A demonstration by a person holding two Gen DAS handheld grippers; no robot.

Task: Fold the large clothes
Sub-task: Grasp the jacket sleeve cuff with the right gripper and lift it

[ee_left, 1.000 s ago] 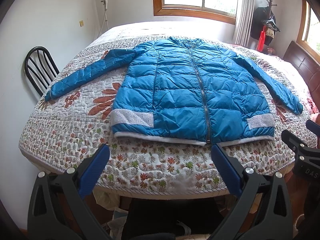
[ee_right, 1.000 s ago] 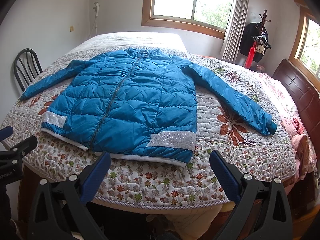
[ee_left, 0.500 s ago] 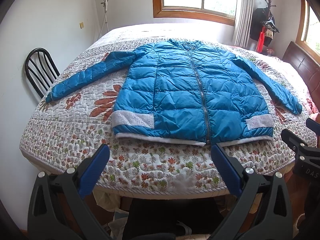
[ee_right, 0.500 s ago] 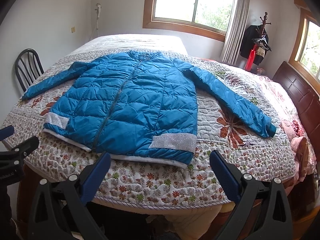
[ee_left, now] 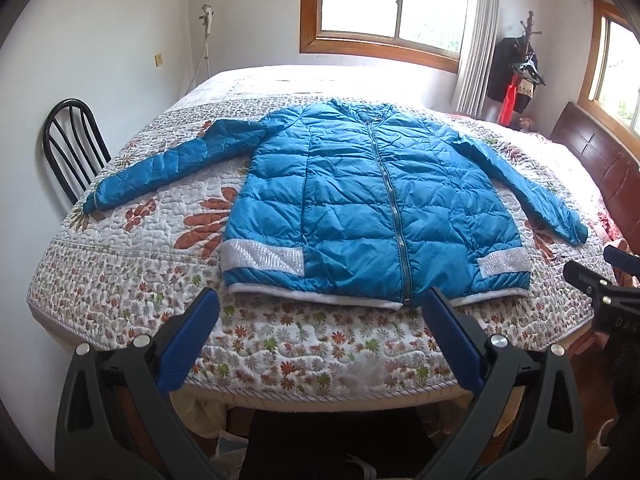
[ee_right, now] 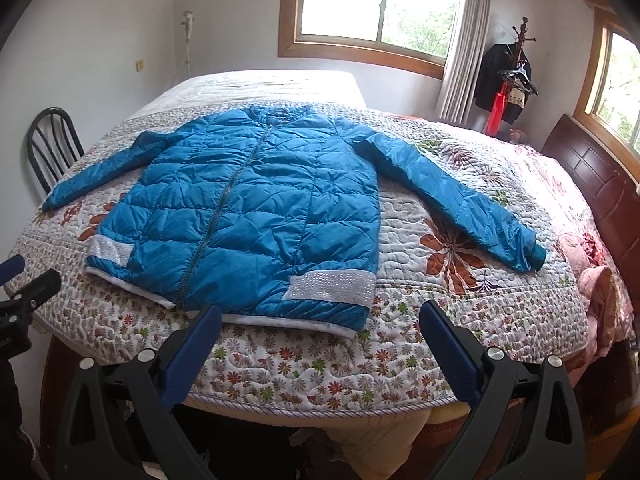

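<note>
Blue puffer jacket (ee_left: 372, 216) lies flat, front up, zipped, on the quilted bed (ee_left: 120, 280), hem toward the near edge, collar toward the window (ee_left: 384, 0); both sleeves spread out to the sides, left sleeve (ee_left: 168, 168) reaching toward the chair (ee_left: 68, 140), right sleeve (ee_right: 460, 196) angled down toward the headboard side. Left gripper (ee_left: 320, 320) hangs released, jaws wide apart, just short of the hem and not touching cloth; right gripper (ee_right: 320, 328) likewise spread wide w/ nothing in it, near the hem corner by the silver strip (ee_right: 332, 286). No fold made yet, so this looks like the approach to a first grab, prob. hem or a sleeve. Risks from here, as judgement: the shell looks slick and puffy, so a shallow pinch may catch only the top layer and the front peels off the back instead of the whole side coming over. Pinching too deep may snag the quilt along w/ the jacket and drag the cover. Hem sits near the bed edge, so any pull toward the person may slide the jacket off the mattress. Padding looks springy, so a fold may pop back open if let go w/o pressing. Grippers are close together at the hem; each shows at the edge of the other's view, so crossing arms for a sleeve fold may knock them.
</note>
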